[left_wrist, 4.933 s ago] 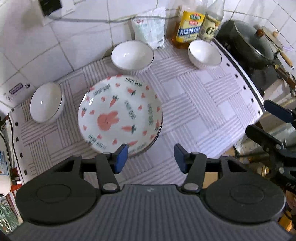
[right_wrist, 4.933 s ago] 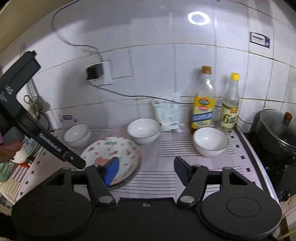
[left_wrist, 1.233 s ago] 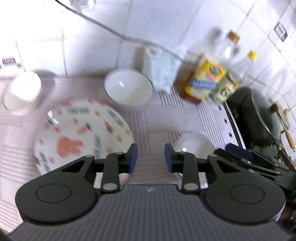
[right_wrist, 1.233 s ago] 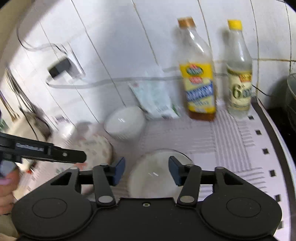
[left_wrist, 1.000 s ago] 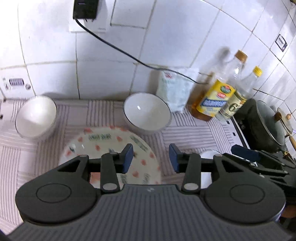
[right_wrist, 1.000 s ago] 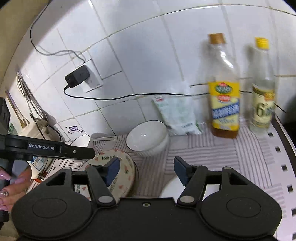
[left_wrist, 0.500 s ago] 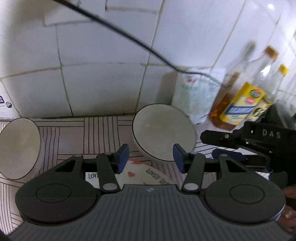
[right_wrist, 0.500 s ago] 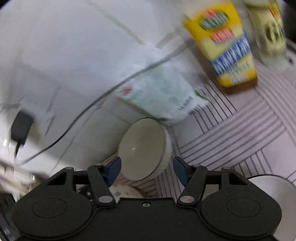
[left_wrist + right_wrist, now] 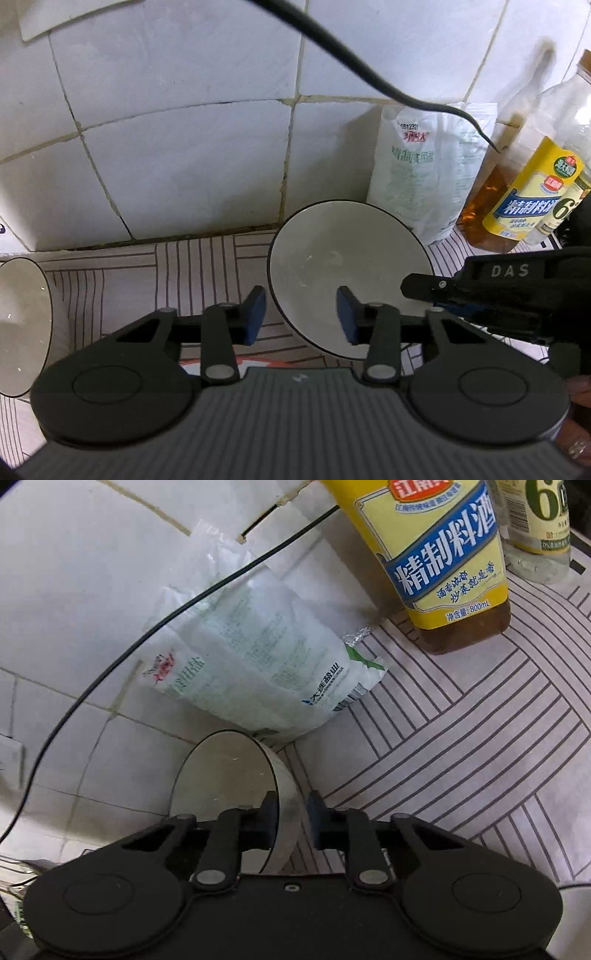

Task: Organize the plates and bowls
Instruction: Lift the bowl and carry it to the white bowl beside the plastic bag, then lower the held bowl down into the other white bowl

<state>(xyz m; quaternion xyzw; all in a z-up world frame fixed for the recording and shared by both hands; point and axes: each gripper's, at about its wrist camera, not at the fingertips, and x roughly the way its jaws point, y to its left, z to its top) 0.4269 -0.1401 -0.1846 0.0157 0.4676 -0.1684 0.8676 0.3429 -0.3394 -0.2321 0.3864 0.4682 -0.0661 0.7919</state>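
Centrally, sitting on the striped mat (image 9: 122, 291) against the tiled wall (image 9: 184, 122): a white bowl (image 9: 347, 266), empty, just before a salt bag (image 9: 421, 173). Straddling its near-left rim, with jaws having just been closing but pads not plainly pressing: left gripper (image 9: 301, 314), part open. Clamping the opposite rim, wall pinched between narrowly set pads: right gripper (image 9: 291, 814), the nearer and firmer hold. Standing well apart at far left: a second white bowl (image 9: 22, 325), also empty. Peeking under the left gripper: a patterned plate (image 9: 258, 363).

Each hand-held gripper (image 9: 301, 319) is matte black with blue fingertip pads (image 9: 255, 314), silver pivot screws, round discs, ribbed grey housing at six o'clock; "DAS" lettering at three o'clock.
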